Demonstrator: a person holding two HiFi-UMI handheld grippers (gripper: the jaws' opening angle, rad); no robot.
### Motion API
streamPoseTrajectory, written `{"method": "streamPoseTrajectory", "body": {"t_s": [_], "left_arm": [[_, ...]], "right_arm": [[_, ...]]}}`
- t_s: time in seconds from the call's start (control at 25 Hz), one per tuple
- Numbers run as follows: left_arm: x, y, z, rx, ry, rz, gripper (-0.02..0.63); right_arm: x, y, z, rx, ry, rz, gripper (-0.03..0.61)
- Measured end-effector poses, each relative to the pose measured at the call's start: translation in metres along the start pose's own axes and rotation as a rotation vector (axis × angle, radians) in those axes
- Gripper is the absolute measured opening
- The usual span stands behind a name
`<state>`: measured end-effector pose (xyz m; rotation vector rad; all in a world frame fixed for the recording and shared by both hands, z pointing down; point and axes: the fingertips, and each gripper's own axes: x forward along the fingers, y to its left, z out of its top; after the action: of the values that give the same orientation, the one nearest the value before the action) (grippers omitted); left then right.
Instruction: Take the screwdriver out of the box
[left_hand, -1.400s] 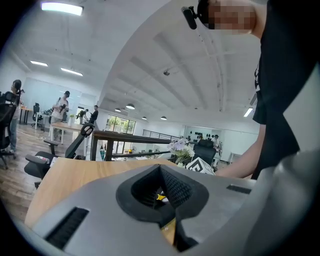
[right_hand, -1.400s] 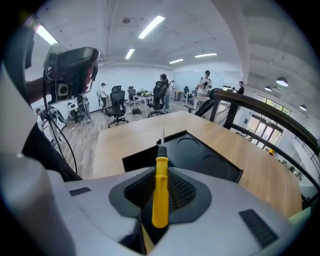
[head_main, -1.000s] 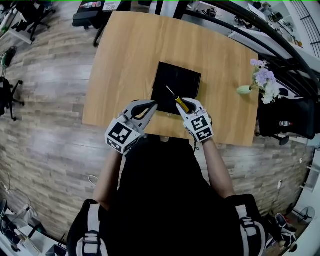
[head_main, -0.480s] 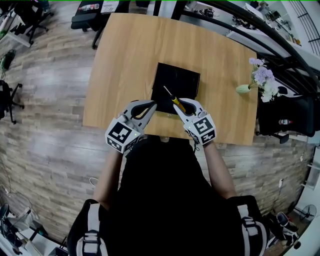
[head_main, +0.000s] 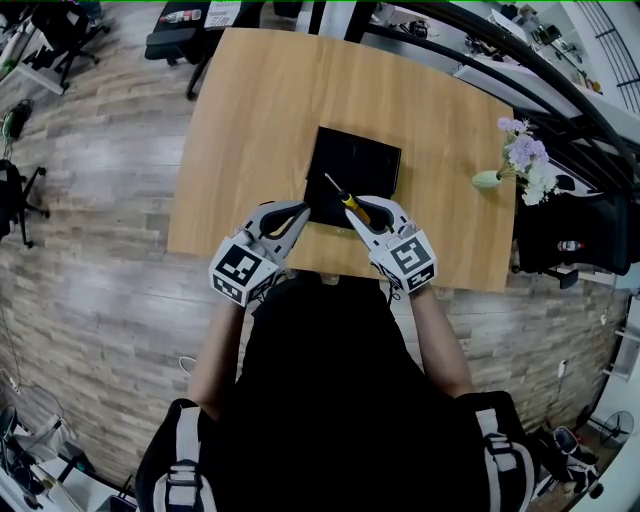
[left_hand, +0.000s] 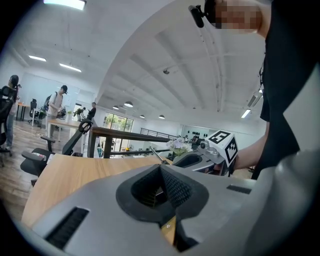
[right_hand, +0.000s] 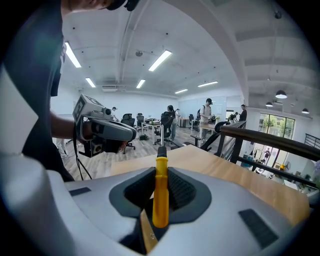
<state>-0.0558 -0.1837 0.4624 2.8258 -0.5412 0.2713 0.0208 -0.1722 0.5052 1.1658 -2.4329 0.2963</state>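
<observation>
1. Right gripper (head_main: 366, 209) is clamped on the screwdriver (head_main: 343, 196). The yellow handle sits between the pads in the right gripper view (right_hand: 160, 192).
2. Axis: the tool lies along the jaw line, handle at the jaws and shaft pointing forward and to the person's left, away from the body.
3. Position: in the head view the shaft overlaps the near-left part of the black box (head_main: 365, 158). Height above the box can't be read from that view. In the left gripper view the shaft (left_hand: 156, 154) slants up above the table (head_main: 255, 120) line, so I judge it lifted out, not resting inside.
4. Left gripper (head_main: 296, 211) has its pads together on nothing (left_hand: 161, 172). It sits at the near table edge, just left of the box's near-left corner, and I see no contact with box or tool.
5. The right gripper has the tool, so the left isn't needed.
6. Next move, my call: pull back along the tool axis toward the near-right, or straight up, so the tip clears the box rim.
7. Risk: sweeping sideways over the box could catch the tip on the rim.
</observation>
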Motion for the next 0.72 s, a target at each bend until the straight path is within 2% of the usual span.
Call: {"method": "streamPoseTrajectory", "body": {"t_s": [0.72], "left_arm": [[-0.0084,-0.0045,-0.0022,-0.017,-0.008,0.028,0.021]], "right_arm": [[-0.0066,0.0057,0.0042,-0.007,-0.002,0.021,0.087]]}}
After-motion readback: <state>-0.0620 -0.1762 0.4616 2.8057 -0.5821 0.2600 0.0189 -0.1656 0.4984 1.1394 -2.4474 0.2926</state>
